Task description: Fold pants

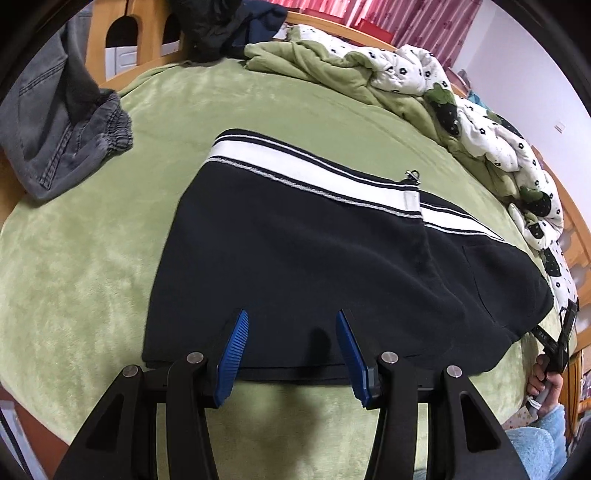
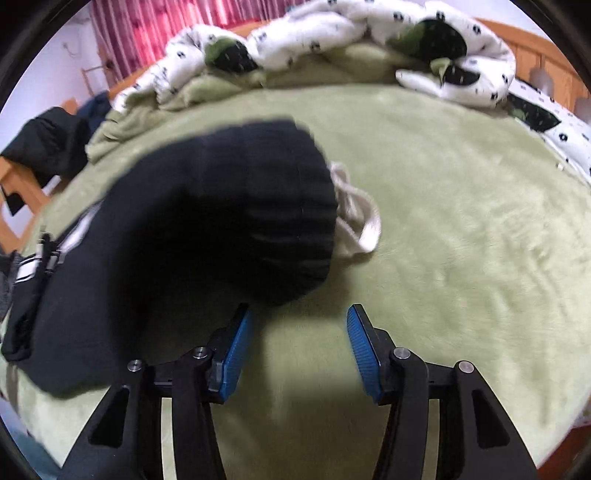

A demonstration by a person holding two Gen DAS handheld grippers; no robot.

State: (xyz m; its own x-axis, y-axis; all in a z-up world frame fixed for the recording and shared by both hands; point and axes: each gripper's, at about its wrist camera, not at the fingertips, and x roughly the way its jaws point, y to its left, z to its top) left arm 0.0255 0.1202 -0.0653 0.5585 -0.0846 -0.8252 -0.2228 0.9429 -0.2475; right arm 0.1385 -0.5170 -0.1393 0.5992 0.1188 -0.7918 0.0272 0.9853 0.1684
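Observation:
Black pants (image 1: 295, 258) with a white side stripe (image 1: 303, 166) lie folded flat on the green bedspread (image 1: 92, 258). My left gripper (image 1: 291, 314) hovers open over their near edge, the flat cloth showing between its blue pads without being pinched. In the right wrist view the ribbed waistband of the pants (image 2: 258, 206) bulges just left of my right gripper (image 2: 299, 308). That gripper is open over bare bedspread, its left pad (image 2: 236, 347) close beside the cloth. A white drawstring (image 2: 358, 218) sticks out from the waistband. The right gripper also shows at the far right edge (image 1: 561, 343), held by a hand (image 1: 546, 380).
Grey jeans (image 1: 62, 136) lie at the bed's left side. A rumpled white floral quilt with green lining (image 1: 406, 74) (image 2: 332, 37) runs along the far edge. Dark clothes (image 1: 229, 26) are piled near the wooden bed frame (image 1: 99, 44). Pink curtains (image 2: 147, 29) hang behind.

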